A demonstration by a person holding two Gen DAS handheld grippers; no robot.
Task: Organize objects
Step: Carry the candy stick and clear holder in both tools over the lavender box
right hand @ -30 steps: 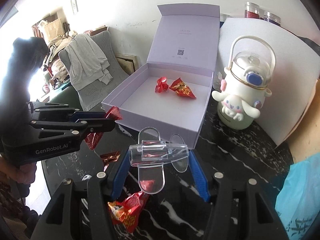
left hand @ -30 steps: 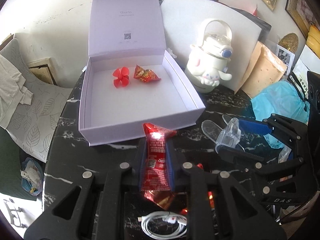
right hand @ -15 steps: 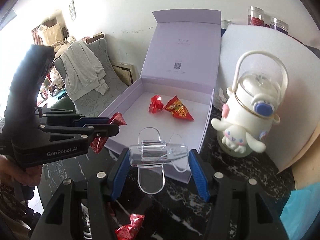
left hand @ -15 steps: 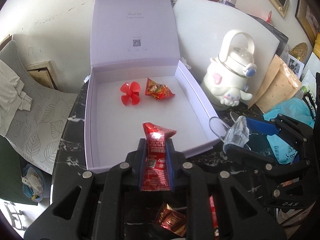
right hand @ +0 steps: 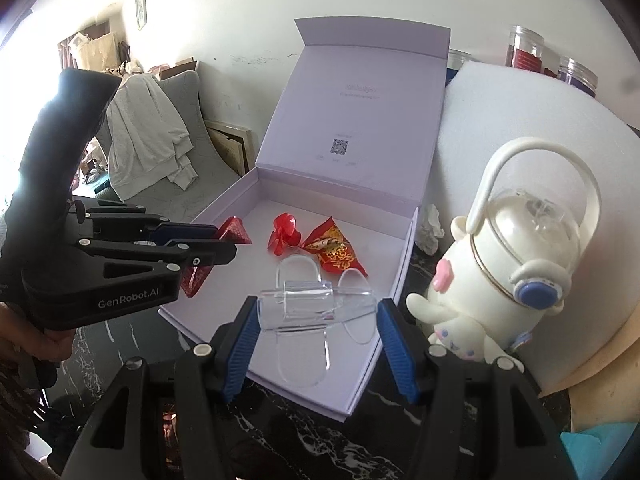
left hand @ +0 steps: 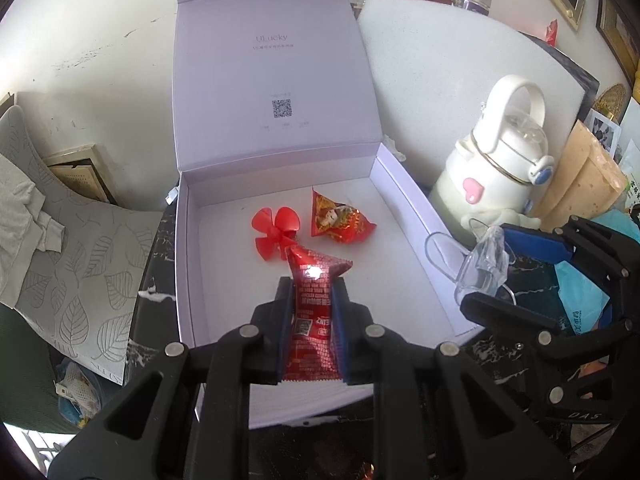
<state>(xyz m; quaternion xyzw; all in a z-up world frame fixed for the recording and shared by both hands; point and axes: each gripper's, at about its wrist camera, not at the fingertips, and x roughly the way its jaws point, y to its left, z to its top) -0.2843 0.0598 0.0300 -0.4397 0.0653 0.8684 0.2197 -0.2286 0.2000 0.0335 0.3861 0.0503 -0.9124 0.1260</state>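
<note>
- The left tongs (left hand: 312, 312) are closed on a red snack packet (left hand: 314, 308), which is held upright above the near part of the open lilac box (left hand: 404, 200).
- The right tongs (right hand: 318, 312) are clamped across a clear plastic propeller (right hand: 308, 308), held over the box's near right corner.
- Inside the box, a red propeller (left hand: 276, 232) and a second red-and-gold packet (left hand: 338, 218) are seen lying close together near the back wall.
- The step in hand is judged to be placing: both items are carried over the box but not yet set down.
- A lowering toward the bare box floor and an opening of each tongs are called for next.
- The box floor is shown almost whole from the left wrist; a hand (right hand: 36, 344) on the left tongs' handle is shown only from the right wrist.
- A white cartoon bottle (right hand: 516, 280) is seen on the dark marble worktop (right hand: 320, 440), just right of the box.
</note>
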